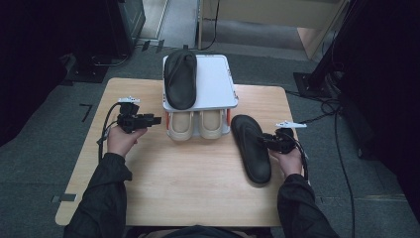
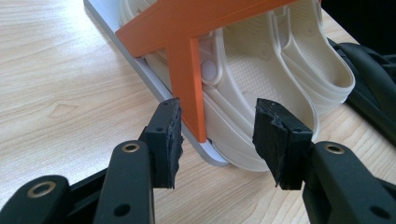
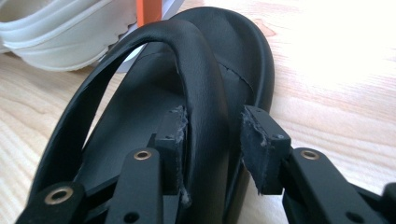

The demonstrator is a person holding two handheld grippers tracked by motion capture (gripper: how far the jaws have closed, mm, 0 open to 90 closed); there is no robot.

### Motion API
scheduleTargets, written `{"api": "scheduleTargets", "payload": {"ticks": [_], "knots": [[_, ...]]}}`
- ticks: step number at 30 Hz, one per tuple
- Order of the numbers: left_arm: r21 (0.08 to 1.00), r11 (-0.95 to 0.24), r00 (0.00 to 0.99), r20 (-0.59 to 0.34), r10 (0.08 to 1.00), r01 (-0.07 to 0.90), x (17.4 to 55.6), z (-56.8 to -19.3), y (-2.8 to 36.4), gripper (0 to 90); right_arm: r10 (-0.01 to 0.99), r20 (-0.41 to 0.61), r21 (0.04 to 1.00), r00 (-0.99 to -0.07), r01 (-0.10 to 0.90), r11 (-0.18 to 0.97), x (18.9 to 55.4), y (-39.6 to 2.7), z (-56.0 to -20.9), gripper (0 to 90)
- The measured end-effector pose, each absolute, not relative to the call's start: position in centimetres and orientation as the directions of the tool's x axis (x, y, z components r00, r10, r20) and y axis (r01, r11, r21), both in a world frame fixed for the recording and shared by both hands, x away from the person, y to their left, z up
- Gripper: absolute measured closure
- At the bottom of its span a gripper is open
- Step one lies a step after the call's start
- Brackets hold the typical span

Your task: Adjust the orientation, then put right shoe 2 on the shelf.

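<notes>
On the table [image 1: 163, 188], right of the white shoe rack [image 1: 218, 84], we see the black sandal [image 1: 251, 148] lying flat. Our right gripper [image 3: 212, 140] stands apart around its strap [image 3: 196, 70], not pressing. It looks light, soft and bendy, so we should grasp the strap. Our left gripper [image 2: 217, 135] is apart, empty.
</notes>
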State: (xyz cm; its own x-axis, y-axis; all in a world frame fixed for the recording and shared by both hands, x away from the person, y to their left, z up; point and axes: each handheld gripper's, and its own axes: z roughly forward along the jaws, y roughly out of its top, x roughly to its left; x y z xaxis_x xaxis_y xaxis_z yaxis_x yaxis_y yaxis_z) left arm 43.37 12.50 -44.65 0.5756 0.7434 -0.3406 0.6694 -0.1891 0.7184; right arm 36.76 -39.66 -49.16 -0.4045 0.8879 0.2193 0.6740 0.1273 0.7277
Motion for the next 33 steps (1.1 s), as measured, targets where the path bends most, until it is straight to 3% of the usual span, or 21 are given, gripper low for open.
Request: {"api": "scheduleTargets", "payload": {"ticks": [9,19,33], "knots": [[0.717,-0.197,0.581,-0.338,0.741,0.669,43.3,-44.7,12.5,51.9,0.889,0.172,0.716,-0.424,0.674,0.183,37.6,-38.4,-49.8,70.4],[0.725,-0.188,0.581,-0.339,0.740,0.663,43.1,-44.8,12.6,51.9,0.898,0.190,0.698,-0.396,0.698,0.161,38.0,-38.3,-49.5,71.5],[0.730,-0.187,0.584,-0.336,0.739,0.657,43.0,-44.7,12.7,51.9,0.909,0.284,0.669,-0.305,0.742,0.040,37.9,-39.0,-48.5,71.6]]}}
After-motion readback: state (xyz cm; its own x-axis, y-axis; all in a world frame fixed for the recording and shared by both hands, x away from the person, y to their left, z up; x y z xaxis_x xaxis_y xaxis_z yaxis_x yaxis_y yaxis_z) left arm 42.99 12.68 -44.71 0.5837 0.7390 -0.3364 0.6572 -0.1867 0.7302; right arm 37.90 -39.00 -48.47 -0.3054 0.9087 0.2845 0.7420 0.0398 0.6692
